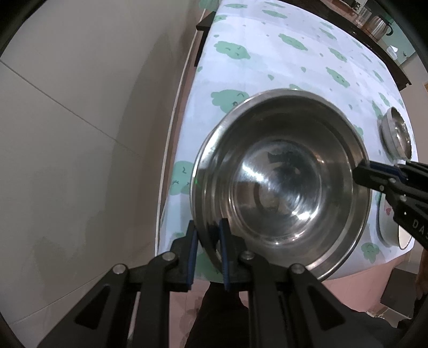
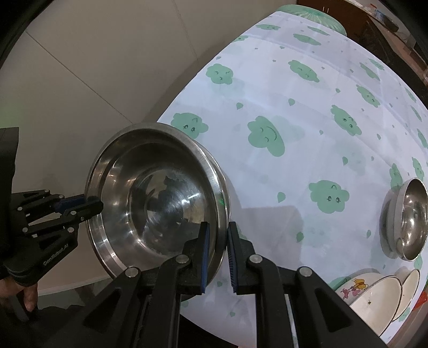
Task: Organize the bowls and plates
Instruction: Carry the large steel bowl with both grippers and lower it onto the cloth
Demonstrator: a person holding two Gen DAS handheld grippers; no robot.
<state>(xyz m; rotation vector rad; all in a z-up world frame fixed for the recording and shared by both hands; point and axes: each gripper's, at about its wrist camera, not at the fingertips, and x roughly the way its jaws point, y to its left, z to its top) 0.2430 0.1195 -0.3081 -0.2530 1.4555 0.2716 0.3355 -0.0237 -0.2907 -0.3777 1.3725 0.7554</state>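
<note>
Steel fills both your views: the large steel bowl [image 1: 281,182] hangs between your two grippers, mouth up, held over the near edge of the table [image 1: 267,59]. Your left gripper [image 1: 208,235] points down and pinches the bowl's rim, one blue-padded finger inside the wall and the other outside, pressed tight on the metal. Your right gripper [image 2: 217,241] does the same on the opposite side of the rim, pads clamped on the steel. In each view you can see the other gripper biting the far rim. Your hand [image 2: 18,291] shows at the lower left of the right wrist view, around the left tool's handle.

Below the bowl lies the tablecloth [image 2: 307,166], white with green smiling cloud shapes, covering the table. Beside the near right edge, white ceramic bowls [image 2: 374,297] sit nested and tilted, one with a cartoon print on its side. Just beyond them a small steel bowl [image 2: 413,219] rests on a steel plate [image 2: 386,222], well apart from the bowl you hold.

Pale floor tiles [image 1: 67,133] run along the table's left side. At the far end a dark counter [image 1: 385,50] carries a metal kettle [image 1: 378,25] and some small items too blurred to name.
</note>
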